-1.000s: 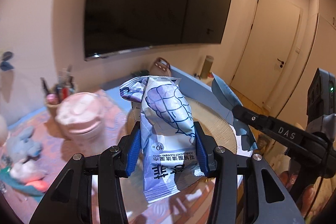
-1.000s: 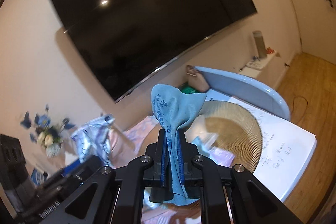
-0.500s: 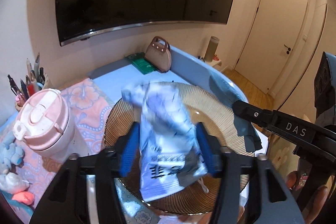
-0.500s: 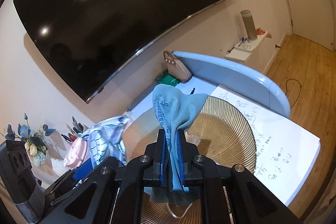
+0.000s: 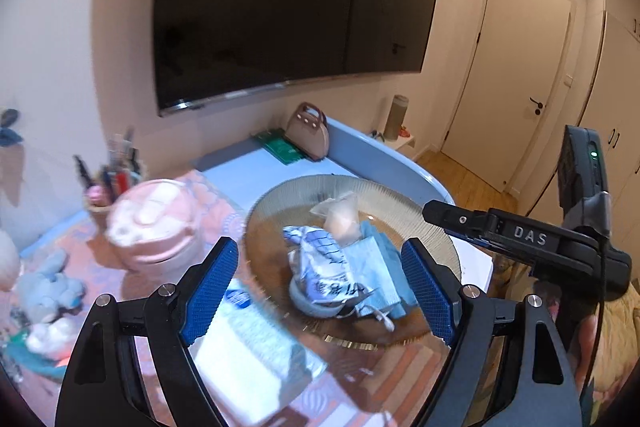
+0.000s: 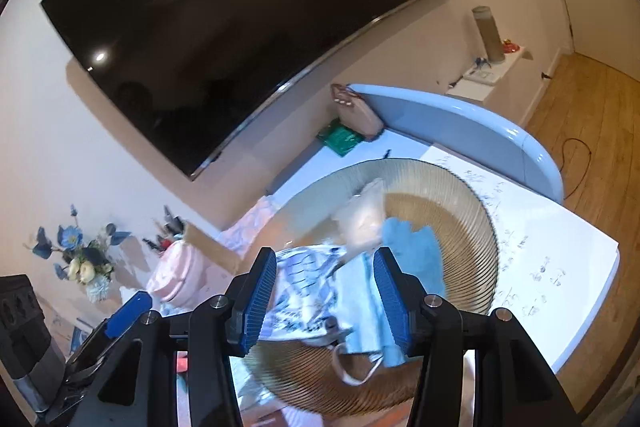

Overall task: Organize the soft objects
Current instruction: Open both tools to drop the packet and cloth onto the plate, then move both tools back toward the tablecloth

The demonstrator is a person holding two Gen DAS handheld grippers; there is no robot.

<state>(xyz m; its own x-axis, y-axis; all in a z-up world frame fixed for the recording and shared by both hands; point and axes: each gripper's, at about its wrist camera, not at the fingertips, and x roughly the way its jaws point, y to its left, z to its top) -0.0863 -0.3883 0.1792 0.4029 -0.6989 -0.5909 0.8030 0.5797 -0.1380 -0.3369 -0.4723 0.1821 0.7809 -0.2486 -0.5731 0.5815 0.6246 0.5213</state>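
Observation:
A ribbed amber glass bowl (image 5: pixel 400 197) (image 6: pixel 472 203) holds a white-and-blue wipes packet (image 5: pixel 324 263) (image 6: pixel 304 287), a blue cloth (image 5: pixel 386 247) (image 6: pixel 416 251), a light blue face mask (image 5: pixel 368 271) (image 6: pixel 360 311) and a small clear pouch (image 5: pixel 340 213) (image 6: pixel 362 215). My left gripper (image 5: pixel 320 287) is open and empty above the bowl's near rim. My right gripper (image 6: pixel 326 297) is open and empty over the pile; its body shows in the left wrist view (image 5: pixel 528 239).
A pink lidded container (image 5: pixel 154 223) (image 6: pixel 176 267), a pen holder (image 5: pixel 108 187) and plush toys (image 5: pixel 48 295) stand left of the bowl. A white-and-blue tissue pack (image 5: pixel 248 351) lies near. A small handbag (image 5: pixel 308 133) (image 6: pixel 358 115) stands at the back. White paper (image 6: pixel 552 267) lies right.
My left gripper opened and let go of the wipes packet, which now lies in the bowl. My right gripper opened and let go of the blue cloth, which now lies in the bowl.

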